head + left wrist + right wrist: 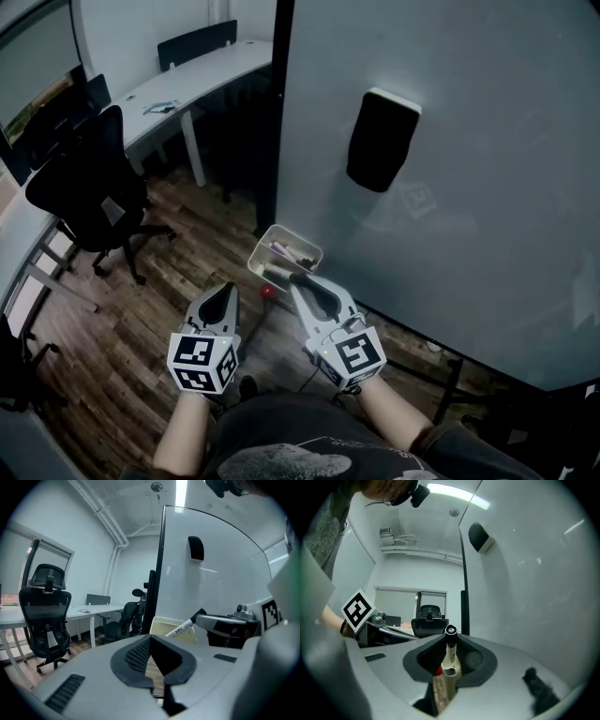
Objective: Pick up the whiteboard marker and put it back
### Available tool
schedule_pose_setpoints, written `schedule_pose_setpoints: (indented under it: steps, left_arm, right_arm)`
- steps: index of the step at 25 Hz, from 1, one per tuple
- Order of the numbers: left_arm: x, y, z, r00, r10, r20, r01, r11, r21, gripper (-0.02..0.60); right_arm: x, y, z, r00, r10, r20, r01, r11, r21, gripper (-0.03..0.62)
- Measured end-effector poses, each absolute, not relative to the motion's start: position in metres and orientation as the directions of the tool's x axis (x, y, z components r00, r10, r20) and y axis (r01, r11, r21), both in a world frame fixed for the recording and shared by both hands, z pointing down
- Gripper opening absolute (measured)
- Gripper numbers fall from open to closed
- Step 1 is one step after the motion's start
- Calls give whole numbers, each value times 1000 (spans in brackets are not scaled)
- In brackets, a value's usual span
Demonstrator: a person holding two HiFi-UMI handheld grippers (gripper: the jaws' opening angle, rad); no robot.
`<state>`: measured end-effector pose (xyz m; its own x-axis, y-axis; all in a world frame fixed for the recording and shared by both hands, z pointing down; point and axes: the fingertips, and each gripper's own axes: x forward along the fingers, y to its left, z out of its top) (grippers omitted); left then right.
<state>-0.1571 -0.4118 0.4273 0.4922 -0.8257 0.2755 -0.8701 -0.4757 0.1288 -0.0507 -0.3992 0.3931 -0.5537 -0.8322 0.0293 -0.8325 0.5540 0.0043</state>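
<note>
Head view: our right gripper (pixel 297 278) clenched on the whiteboard marker (pixel 180 629) by the tray (pixel 295 236) rim, left gripper (pixel 225 287) closed and empty, floor (pixel 141 309) open to the left.

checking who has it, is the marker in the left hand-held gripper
No, the left hand-held gripper holds nothing between its jaws; the whiteboard marker is clamped in the right hand-held gripper.

Looking past left gripper (pixel 151 639), jaws together and empty, to marker (pixel 182 627) clamped slantwise in right gripper (pixel 202 618), before tray (pixel 164 624) at whiteboard (pixel 229 578); eraser (pixel 196 548) higher up, chair (pixel 45 611) at left.
</note>
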Motion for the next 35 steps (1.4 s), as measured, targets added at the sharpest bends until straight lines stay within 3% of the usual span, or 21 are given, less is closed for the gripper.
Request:
schedule_pose_setpoints:
  steps: [18,35]
  left_arm:
    - [-154,-424,450,599,-740,306,-800,-573,180,14]
    - [-154,-407,454,544,-784,300,-839,-508,193,14]
  right_arm:
    - [-52,-399,424,-445,-884,141,-894,448,-15,75]
    - [-43,-385,433,-484,-855,188,-873,487,-34,80]
